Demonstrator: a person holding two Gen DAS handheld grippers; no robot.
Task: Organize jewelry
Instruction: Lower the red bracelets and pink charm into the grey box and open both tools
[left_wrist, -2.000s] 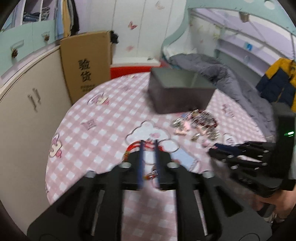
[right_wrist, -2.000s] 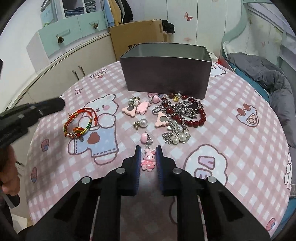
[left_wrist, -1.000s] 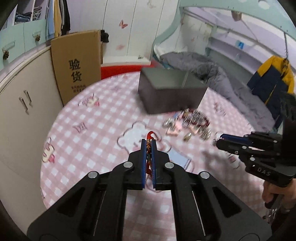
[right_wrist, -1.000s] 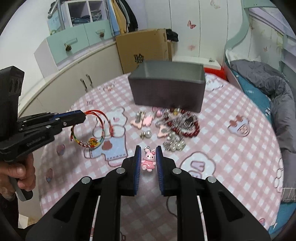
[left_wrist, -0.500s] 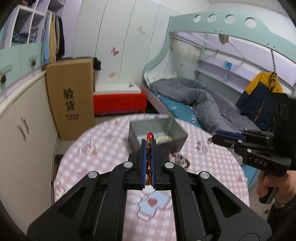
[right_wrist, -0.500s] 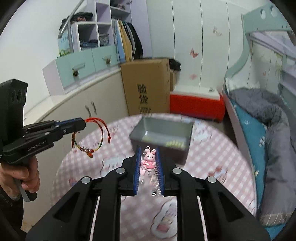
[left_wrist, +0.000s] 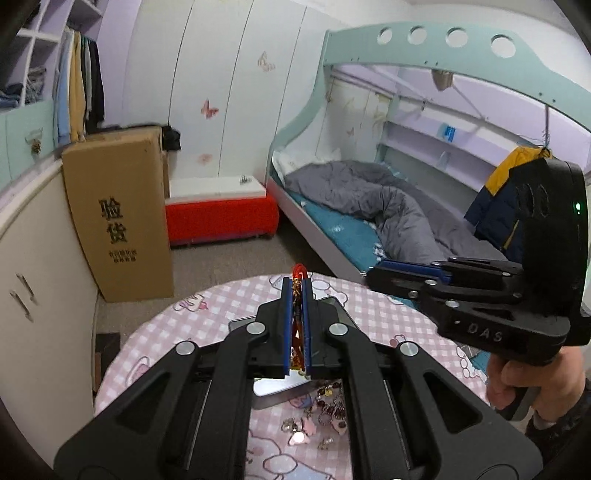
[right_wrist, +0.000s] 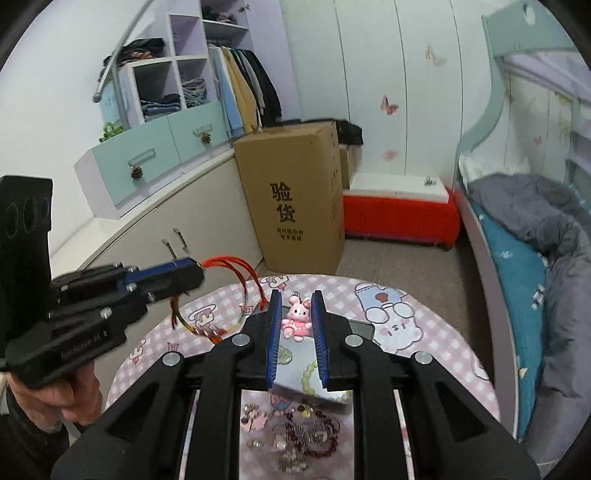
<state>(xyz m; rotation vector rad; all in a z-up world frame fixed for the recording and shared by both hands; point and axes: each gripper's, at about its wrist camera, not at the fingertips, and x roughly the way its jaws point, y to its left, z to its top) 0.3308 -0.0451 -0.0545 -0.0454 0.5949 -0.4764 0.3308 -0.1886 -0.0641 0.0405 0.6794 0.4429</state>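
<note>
The grey box (right_wrist: 360, 328) is mostly hidden behind the gripper bodies; only parts of its rim and inside are seen. The loose jewelry pile (right_wrist: 303, 432) on the checked table (right_wrist: 436, 354) is small and hard to make out. The left gripper (left_wrist: 295, 291) is clamped on the red cord bracelet (left_wrist: 296, 321), w/ pads nearly together, above the box. The right gripper (right_wrist: 295, 306) is closed on the pink bunny charm (right_wrist: 297, 317), w/ a wider gap, approx. over the box too.
</note>
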